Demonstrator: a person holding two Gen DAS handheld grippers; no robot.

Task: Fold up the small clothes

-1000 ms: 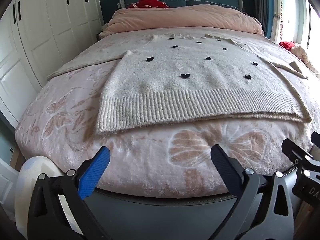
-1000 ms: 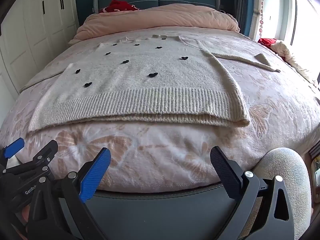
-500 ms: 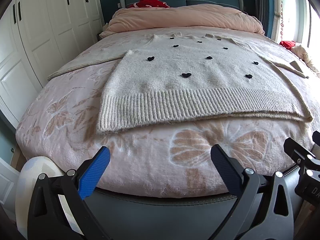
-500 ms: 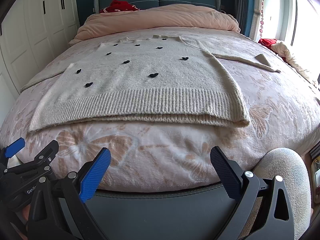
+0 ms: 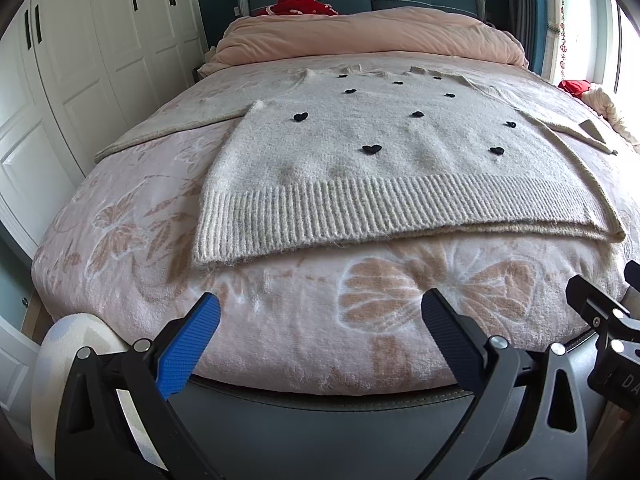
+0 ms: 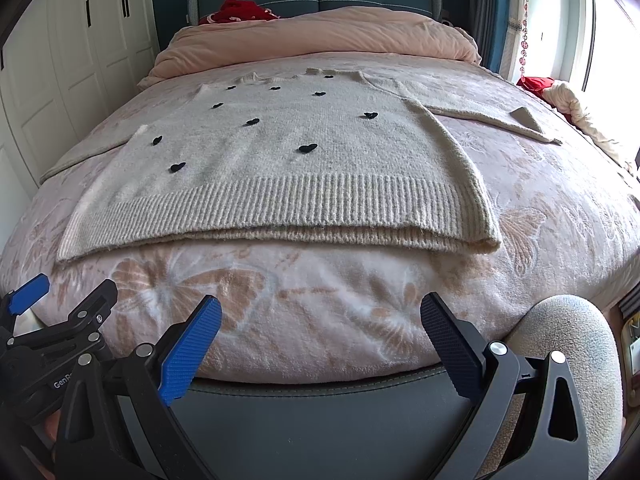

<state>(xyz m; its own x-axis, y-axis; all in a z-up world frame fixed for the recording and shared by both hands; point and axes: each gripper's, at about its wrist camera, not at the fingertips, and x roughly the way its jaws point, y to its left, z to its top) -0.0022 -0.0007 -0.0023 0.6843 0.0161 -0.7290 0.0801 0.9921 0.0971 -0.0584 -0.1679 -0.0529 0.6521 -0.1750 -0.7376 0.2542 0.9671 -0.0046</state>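
Observation:
A cream knit sweater (image 5: 384,164) with small black hearts lies flat on the bed, ribbed hem towards me, sleeves spread to both sides. It also shows in the right wrist view (image 6: 288,172). My left gripper (image 5: 320,320) is open and empty, held off the foot of the bed below the hem's left part. My right gripper (image 6: 320,320) is open and empty, below the hem's right part. Each gripper shows at the edge of the other's view.
The bed (image 5: 280,320) has a pink floral blanket and a dark padded foot rail (image 6: 320,400). A pink duvet (image 5: 360,36) and a red item (image 5: 300,2) lie at the headboard. White wardrobes (image 5: 100,60) stand on the left, a window on the right.
Both grippers have crept slightly forward and up towards the bed. The sweater has not moved and both jaws stay open.

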